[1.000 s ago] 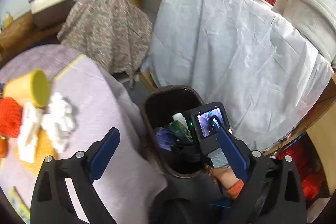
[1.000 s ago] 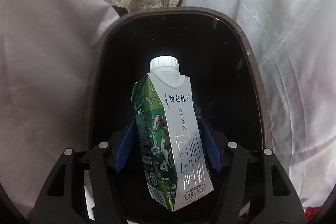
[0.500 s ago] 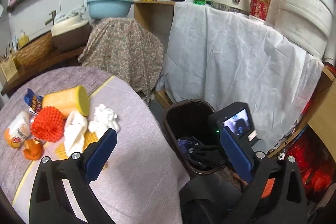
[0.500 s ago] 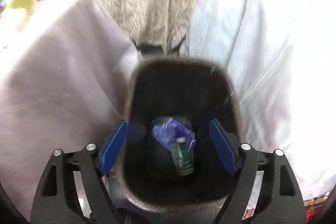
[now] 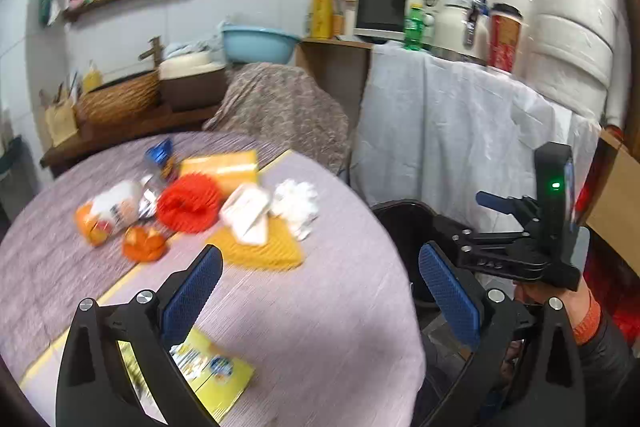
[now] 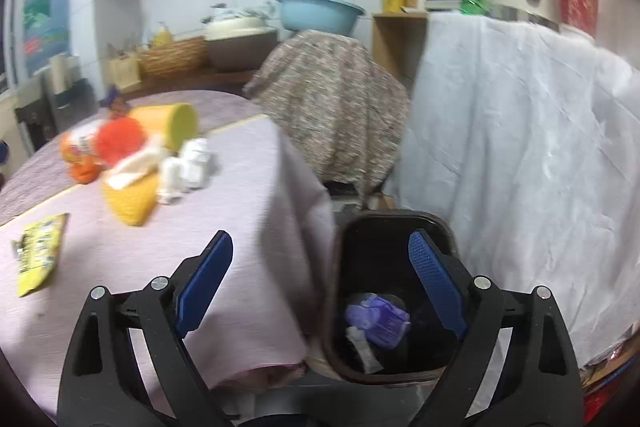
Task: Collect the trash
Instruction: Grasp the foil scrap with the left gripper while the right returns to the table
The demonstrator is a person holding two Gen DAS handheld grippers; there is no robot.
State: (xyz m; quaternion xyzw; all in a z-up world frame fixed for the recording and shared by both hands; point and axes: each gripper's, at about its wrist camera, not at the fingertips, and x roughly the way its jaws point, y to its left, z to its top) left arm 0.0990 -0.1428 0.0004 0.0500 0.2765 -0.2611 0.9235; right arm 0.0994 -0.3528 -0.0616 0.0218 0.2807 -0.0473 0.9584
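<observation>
A dark trash bin (image 6: 394, 227) stands on the floor beside the round table (image 5: 312, 307); a purple wrapper (image 6: 378, 315) and the milk carton (image 6: 362, 347) lie inside it. My right gripper (image 6: 322, 283) is open and empty above the table edge and bin. My left gripper (image 5: 320, 295) is open and empty over the table. Trash lies on the table: red foam net (image 5: 188, 203), yellow cup (image 5: 220, 167), white tissue (image 5: 296, 203), white foam tray (image 5: 246, 213), orange peel (image 5: 144, 245), snack bag (image 5: 108, 211), yellow wrapper (image 5: 208, 371).
A white cloth-covered counter (image 5: 460, 131) with a microwave (image 5: 384, 11), green bottle (image 5: 414, 27) and kettle stands behind the bin. A floral-covered object (image 5: 284, 107) sits beside it. The right gripper's body (image 5: 520, 251) shows at the right of the left wrist view.
The right gripper opened and dropped the milk carton into the bin, then rose and pulled back. The left gripper swung left toward the table's trash.
</observation>
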